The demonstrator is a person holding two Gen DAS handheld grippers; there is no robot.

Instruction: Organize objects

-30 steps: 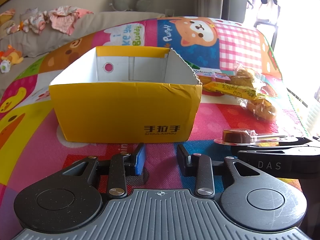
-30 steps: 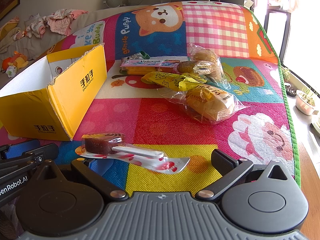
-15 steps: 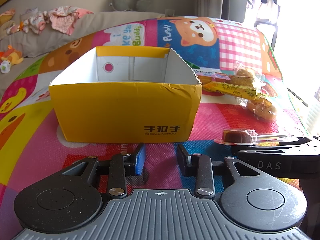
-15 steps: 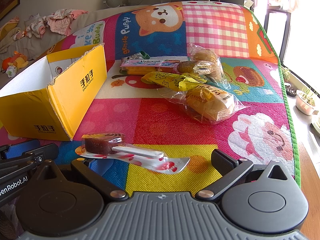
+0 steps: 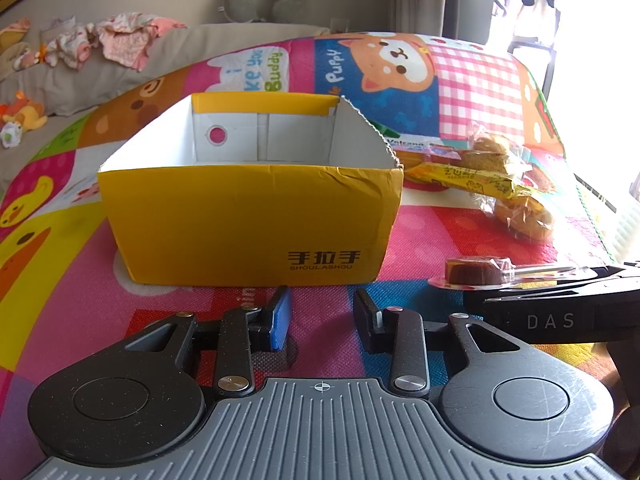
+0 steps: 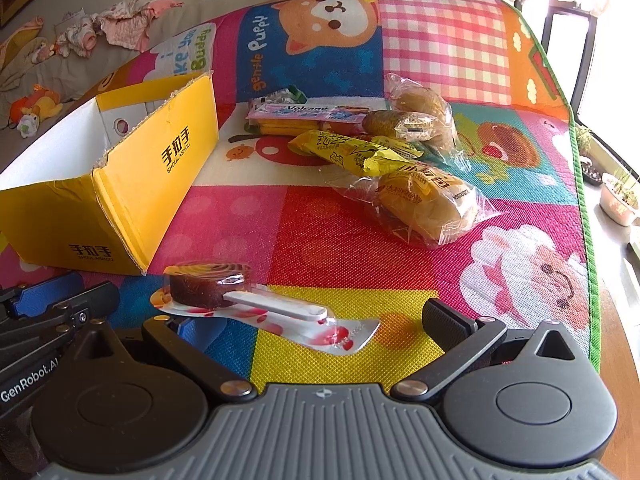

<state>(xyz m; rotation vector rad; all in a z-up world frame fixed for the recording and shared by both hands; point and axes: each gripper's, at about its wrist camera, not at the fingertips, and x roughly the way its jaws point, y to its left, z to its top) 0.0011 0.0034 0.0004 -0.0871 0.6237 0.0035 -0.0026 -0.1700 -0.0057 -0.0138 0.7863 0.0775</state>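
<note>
An open yellow cardboard box (image 5: 248,224) stands on the colourful play mat, just ahead of my left gripper (image 5: 322,314), which is open and empty. The box also shows at the left of the right wrist view (image 6: 132,184). A sealed brown jelly snack with a white spoon (image 6: 248,300) lies on the mat between the wide-open fingers of my right gripper (image 6: 312,320); the jaws do not touch it. It also shows in the left wrist view (image 5: 480,272). Wrapped breads (image 6: 428,200) and snack packets (image 6: 352,150) lie further back.
A pink and yellow biscuit pack (image 6: 296,116) lies behind the snacks. The mat's green edge (image 6: 584,216) runs along the right, with plant pots (image 6: 618,200) beyond. A grey sofa with clothes (image 5: 116,40) is at the back left.
</note>
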